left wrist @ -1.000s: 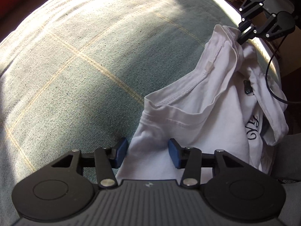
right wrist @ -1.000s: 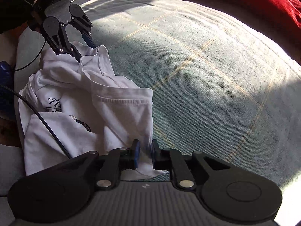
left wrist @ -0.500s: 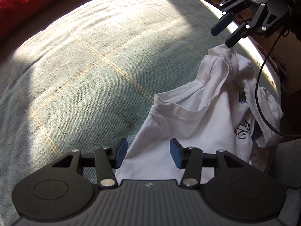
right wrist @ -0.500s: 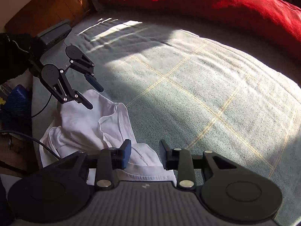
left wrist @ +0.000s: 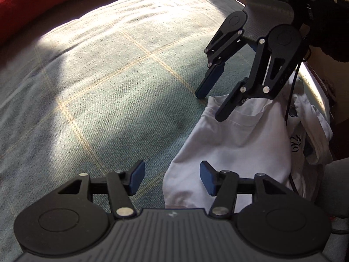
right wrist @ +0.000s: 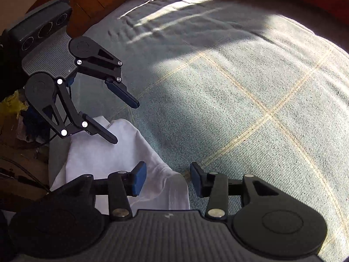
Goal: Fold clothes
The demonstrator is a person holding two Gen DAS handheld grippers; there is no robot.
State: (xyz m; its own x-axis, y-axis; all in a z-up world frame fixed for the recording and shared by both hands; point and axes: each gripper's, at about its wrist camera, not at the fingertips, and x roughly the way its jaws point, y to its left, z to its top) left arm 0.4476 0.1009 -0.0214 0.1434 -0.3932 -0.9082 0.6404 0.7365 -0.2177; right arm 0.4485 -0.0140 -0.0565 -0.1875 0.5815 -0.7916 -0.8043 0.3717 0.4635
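The rumpled white cotton T-shirt [left wrist: 237, 144] lies bunched at the near edge of the bed, one hemmed edge turned over and a bit of dark handwritten-style print showing on its right side, with folds piled rather than flat. In the right wrist view the same shirt [right wrist: 104, 152] looks soft and slack, heaped against the bed's edge. The left gripper [left wrist: 172, 179] hovers low with its blue-padded fingers spread wide, one pad over the shirt's corner, the other over the bedcover, and nothing between them. The right gripper [left wrist: 210, 104] hangs above the shirt's far end, fingers also parted wide and empty, one tip just over the cloth. Around it all stretches the grey-green woven bedcover [left wrist: 109, 83] with thin yellow check lines, half sun, half shadow, and a red blanket [left wrist: 26, 2] along the far side. The risk, as I read it: the heap sits so close to the bed's edge that a tug could drag it off, a pinch may take several layers and lock the creases in, and the black cable [left wrist: 290, 100] trailing across the shirt could snag.
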